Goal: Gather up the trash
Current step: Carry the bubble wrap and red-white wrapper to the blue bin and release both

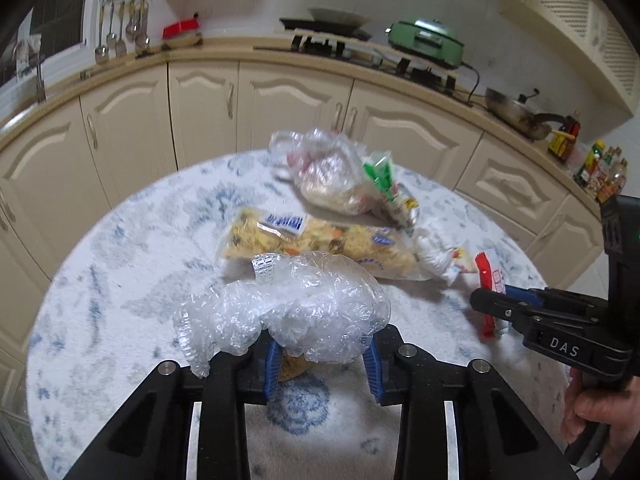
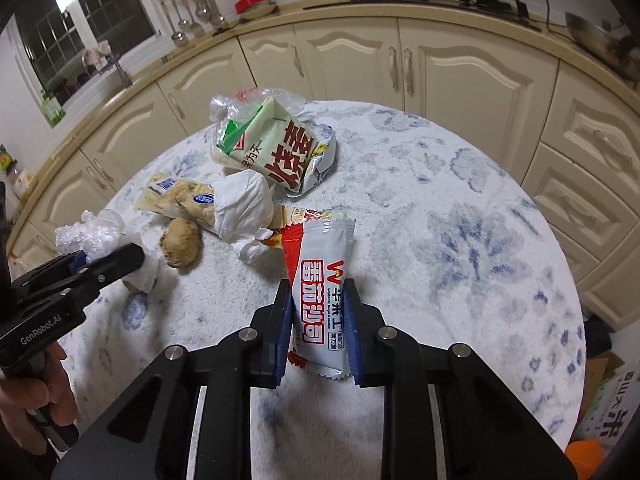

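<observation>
From my left wrist, my left hand-held gripper has its blue pads clamped on a crumpled clear plastic wrap that bulges above the jaws, over the white-and-blue covered desk. Beyond it lie a noodle packet and a bagged bundle.

From my right wrist, my right hand-held gripper is clamped on a red-and-white sauce sachet, near a white tissue wad.
</observation>
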Motion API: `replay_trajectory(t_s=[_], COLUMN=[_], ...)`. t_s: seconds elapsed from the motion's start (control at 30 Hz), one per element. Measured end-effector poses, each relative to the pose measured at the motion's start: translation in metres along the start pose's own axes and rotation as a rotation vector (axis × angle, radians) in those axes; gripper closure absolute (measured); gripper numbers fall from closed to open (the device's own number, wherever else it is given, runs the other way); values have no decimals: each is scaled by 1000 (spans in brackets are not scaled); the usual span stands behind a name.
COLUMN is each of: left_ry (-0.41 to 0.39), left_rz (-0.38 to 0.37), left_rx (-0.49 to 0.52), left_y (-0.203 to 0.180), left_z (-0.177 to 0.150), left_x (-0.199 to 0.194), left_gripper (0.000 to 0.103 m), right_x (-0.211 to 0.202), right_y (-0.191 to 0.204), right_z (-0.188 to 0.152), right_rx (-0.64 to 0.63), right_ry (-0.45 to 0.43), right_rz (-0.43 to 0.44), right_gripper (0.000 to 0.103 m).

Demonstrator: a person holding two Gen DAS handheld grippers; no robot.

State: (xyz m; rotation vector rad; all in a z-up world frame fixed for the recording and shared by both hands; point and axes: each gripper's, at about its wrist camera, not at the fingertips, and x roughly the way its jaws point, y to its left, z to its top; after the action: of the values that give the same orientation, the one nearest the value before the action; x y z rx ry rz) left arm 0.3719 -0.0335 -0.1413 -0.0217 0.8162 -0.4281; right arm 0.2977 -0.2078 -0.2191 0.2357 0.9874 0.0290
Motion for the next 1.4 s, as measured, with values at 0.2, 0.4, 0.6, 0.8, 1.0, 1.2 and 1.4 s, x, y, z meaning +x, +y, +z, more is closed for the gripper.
replay_trajectory(t_s=[0.2,0.4,0.6,0.8,1.0,1.2,1.4], left_ry=[-49,-96,-143,-187,-226,-242,-240], left_rz=[-8,-32,-53,-83,-137,-231,-322], left_rx=[22,47,79,118,169,222,290], left_y=[-10,-26,-51,-81,-121,-169,-219], left_z=[-3,-21,-24,-28,-32,-38,-46], left_x=[-18,-56,-85,-108,-124,-130,-125], left_gripper=[72,72,72,72,72,72,72], right_x=[-21,-49,-82,-120,-159,-197,-240], right_y=[-1,1,0,-8,-32,-69,-114], right_z=[-3,-6,-7,-9,-19,-43,-77], right_rx=[14,6,7,21,70,133,208], right_ry=[-25,-70,-129,-202,-278,-331,-374], right_rz=[11,21,31,31,3,-53,-144], right_gripper=[79,79,79,79,79,79,79])
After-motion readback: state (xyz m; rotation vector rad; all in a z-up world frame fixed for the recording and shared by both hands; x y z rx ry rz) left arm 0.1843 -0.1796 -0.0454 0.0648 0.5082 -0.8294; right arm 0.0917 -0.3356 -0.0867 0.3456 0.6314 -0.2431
